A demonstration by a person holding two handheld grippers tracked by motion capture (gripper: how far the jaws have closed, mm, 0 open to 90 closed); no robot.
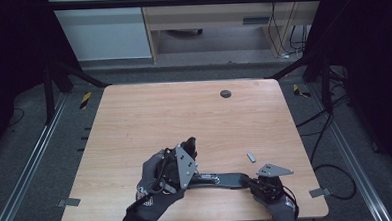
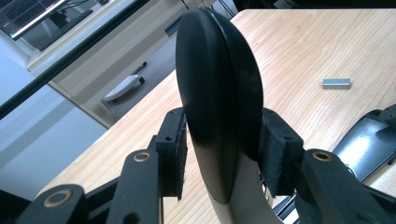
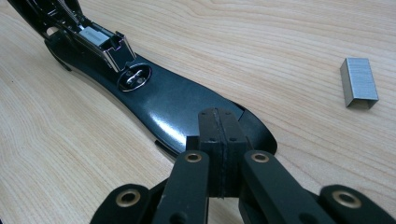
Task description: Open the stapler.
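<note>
A black stapler [image 1: 227,180] lies hinged open near the table's front edge. My left gripper [image 1: 188,148] is shut on its raised top cover [image 2: 217,93], with a pad on each side, and holds it upright. The stapler's base [image 3: 177,102] lies flat, with the anvil [image 3: 135,77] and the open metal magazine [image 3: 100,39] showing. My right gripper [image 3: 218,135] is shut, pads pressed together, its tips resting at the front end of the base [image 1: 250,180]. A strip of staples [image 3: 358,83] lies loose on the wood, just beyond the base [image 1: 251,157].
The wooden table [image 1: 184,111] has a small dark grommet [image 1: 226,93] near its far edge. Metal rails and cables run along the floor on both sides. A desk stands beyond the table.
</note>
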